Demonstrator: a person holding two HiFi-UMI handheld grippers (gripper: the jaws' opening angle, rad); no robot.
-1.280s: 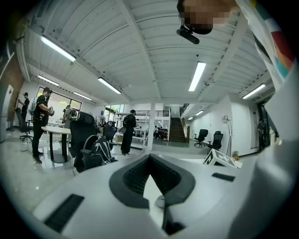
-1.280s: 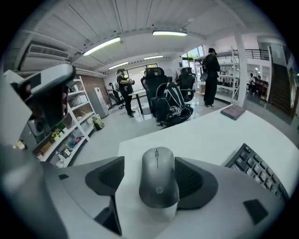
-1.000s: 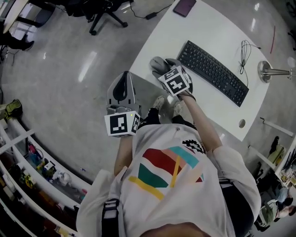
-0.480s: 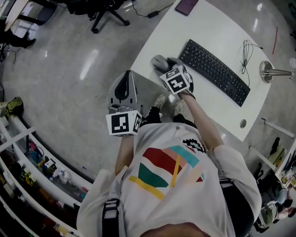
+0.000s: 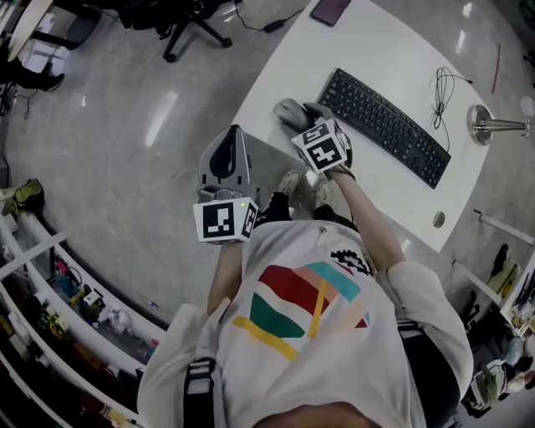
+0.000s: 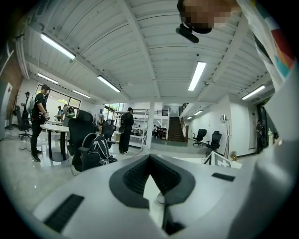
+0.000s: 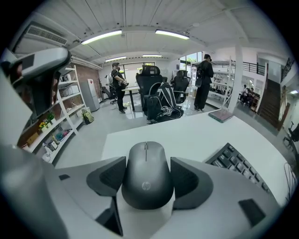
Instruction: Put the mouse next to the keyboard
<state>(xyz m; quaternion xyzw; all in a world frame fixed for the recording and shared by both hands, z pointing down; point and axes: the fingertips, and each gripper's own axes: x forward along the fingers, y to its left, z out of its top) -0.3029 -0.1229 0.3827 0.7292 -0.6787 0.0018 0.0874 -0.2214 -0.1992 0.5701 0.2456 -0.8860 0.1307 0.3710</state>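
A dark grey mouse (image 7: 145, 176) lies on the white table (image 5: 401, 58) near its left front corner, left of the black keyboard's (image 5: 384, 125) near end. My right gripper (image 7: 146, 179) has a jaw pressed along each side of the mouse, shut on it. From the head view the mouse (image 5: 286, 109) pokes out beyond that gripper (image 5: 299, 117). My left gripper (image 5: 232, 138) hangs over the floor beside the table's edge, jaws together and holding nothing. In its own view the left gripper (image 6: 152, 184) points out into the room.
A dark phone (image 5: 332, 10) lies at the table's far left corner. A black cable (image 5: 441, 90) and a metal lamp base (image 5: 485, 125) sit beyond the keyboard. A table hole (image 5: 438, 220) is near the front edge. Office chairs (image 5: 180, 25) stand on the floor.
The right gripper has crept slightly forward around the mouse. The left gripper has barely shifted.
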